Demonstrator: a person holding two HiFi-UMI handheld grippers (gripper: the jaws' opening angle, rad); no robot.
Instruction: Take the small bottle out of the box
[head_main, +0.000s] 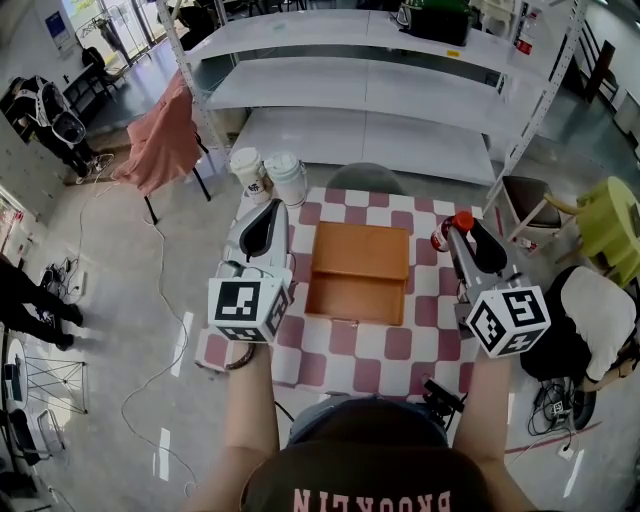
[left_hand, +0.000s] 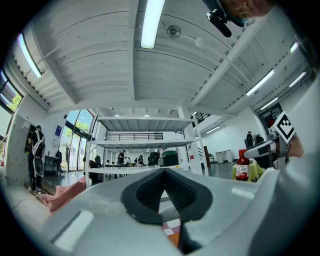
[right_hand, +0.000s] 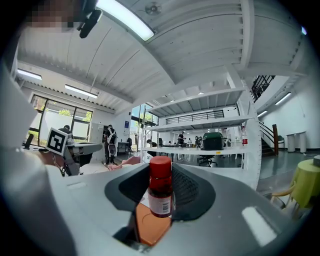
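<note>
The small bottle, with dark contents, a white label and a red cap, is up in the air at the right of the orange box. My right gripper is shut on it. In the right gripper view the bottle stands upright between the two dark pads. The box is open and nothing shows inside it. My left gripper hovers at the box's left side, shut with nothing in it; its pads meet at the tips. From the left gripper view the bottle shows far right.
The box rests on a red-and-white checkered table. Two white tubs stand at its far left corner. A white shelf rack rises behind, a chair draped in pink cloth is at the left, and a yellow-green chair at the right.
</note>
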